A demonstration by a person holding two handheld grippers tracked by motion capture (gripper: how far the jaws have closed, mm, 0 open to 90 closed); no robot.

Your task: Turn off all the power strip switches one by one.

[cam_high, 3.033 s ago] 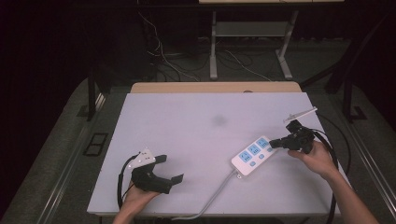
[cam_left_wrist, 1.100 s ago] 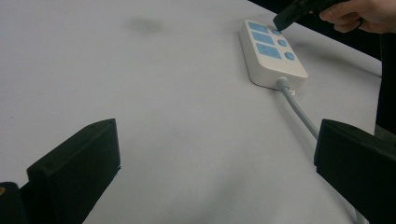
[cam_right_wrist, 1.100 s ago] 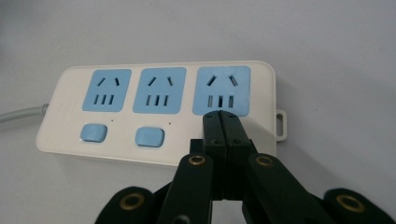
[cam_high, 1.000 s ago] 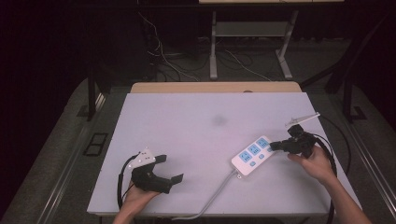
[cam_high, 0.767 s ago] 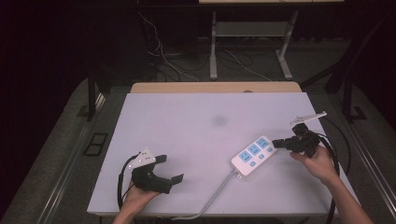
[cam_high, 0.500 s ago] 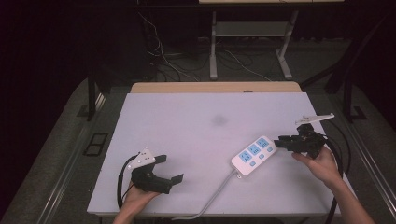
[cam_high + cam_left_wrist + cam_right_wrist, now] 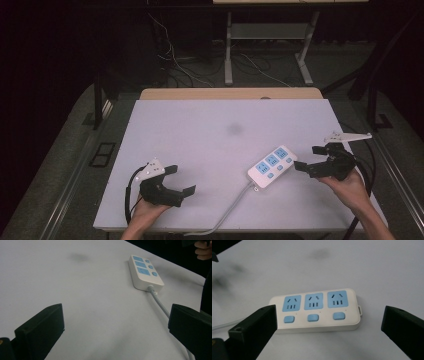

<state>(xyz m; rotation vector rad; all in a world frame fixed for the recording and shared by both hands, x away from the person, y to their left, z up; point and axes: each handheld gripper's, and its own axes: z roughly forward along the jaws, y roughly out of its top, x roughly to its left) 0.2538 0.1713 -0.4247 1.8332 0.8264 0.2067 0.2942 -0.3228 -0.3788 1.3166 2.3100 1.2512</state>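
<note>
Right gripper view: white power strip (image 7: 317, 311) with three blue sockets and buttons, right gripper (image 7: 329, 322) freshly spread, empty.

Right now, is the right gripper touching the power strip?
Apart. In the high view a strip of bare table separates the right gripper from the power strip; in the right gripper view its jaws stand wide open, short of it.

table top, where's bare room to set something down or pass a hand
The white table top is bare across its far half and middle, between the left gripper and the white power strip with blue sockets. It is crowded at the right, where the open right gripper faces the strip, and along its grey cord.
</note>
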